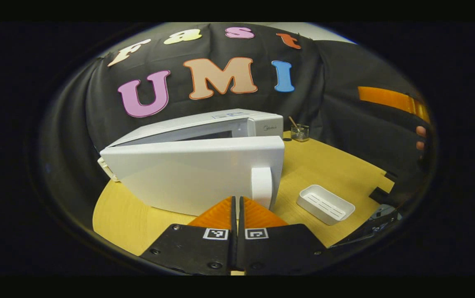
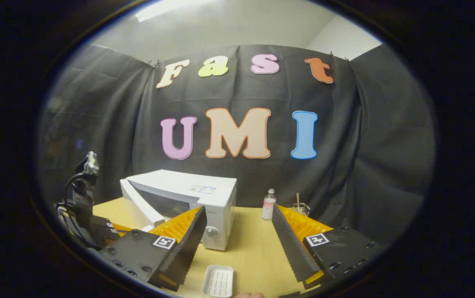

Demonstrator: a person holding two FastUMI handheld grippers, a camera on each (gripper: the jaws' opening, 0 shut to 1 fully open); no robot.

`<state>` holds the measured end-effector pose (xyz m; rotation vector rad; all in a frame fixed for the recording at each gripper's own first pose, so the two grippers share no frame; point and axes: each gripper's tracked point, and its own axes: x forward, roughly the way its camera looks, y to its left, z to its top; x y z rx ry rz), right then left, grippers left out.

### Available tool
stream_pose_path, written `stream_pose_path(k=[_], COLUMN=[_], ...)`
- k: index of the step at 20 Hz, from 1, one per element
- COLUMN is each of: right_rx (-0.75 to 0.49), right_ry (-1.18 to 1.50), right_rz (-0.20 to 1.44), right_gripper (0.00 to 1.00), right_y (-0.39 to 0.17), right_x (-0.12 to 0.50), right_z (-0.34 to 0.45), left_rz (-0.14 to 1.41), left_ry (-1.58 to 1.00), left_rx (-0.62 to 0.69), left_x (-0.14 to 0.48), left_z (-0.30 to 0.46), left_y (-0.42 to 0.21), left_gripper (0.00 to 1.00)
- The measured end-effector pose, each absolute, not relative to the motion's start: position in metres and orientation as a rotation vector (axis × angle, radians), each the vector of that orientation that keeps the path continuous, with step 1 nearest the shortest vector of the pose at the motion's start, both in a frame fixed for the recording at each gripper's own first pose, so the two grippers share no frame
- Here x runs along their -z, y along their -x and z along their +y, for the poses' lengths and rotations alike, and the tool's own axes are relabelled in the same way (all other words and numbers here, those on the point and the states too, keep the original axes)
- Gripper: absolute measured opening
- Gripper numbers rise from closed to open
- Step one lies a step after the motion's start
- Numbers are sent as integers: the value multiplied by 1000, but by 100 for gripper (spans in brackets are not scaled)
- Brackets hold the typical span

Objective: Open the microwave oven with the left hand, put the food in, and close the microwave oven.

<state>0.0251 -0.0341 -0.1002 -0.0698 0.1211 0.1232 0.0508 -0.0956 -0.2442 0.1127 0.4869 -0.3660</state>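
Observation:
The white microwave (image 1: 258, 124) stands on the yellow table with its door (image 1: 187, 178) swung partway out from the left hinge. My left gripper (image 1: 237, 203) is shut with nothing between its fingers, just in front of the door's outer face beside the handle (image 1: 261, 186). I cannot tell if it touches the door. A white ridged tray (image 1: 325, 204) lies on the table right of the door. In the right gripper view, my right gripper (image 2: 238, 209) hangs open above the same tray (image 2: 218, 281), facing the microwave (image 2: 204, 192) and its ajar door (image 2: 140, 205).
A small clear bottle (image 2: 268, 205) and a glass jar (image 2: 300, 209) with a stick stand at the back right of the table (image 2: 249, 244). The jar (image 1: 300, 132) sits behind the microwave's right corner. A hand (image 1: 420, 138) shows at the far right edge.

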Motion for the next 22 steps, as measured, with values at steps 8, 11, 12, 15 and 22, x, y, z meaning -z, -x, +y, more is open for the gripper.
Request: stream_pose_path(k=[8, 11, 12, 15, 22], right_rx=[-65, -47, -44, -36, -9], right_ry=[69, 56, 50, 48, 47], right_rz=[115, 113, 114, 116, 127], right_gripper=[91, 92, 92, 92, 92], right_y=[-24, -25, -25, -28, -33], right_x=[97, 95, 94, 96, 100], right_z=[-67, -74, -75, -79, -92], left_rz=[466, 463, 464, 460, 447], left_ry=[-93, -102, -107, -105, -74], left_rx=[350, 349, 344, 325, 289], left_x=[237, 238, 238, 237, 225], left_z=[-119, -125, -126, -128, -127], left_y=[-109, -125, -129, -144, -163], left_gripper=[1, 1, 0, 1, 0])
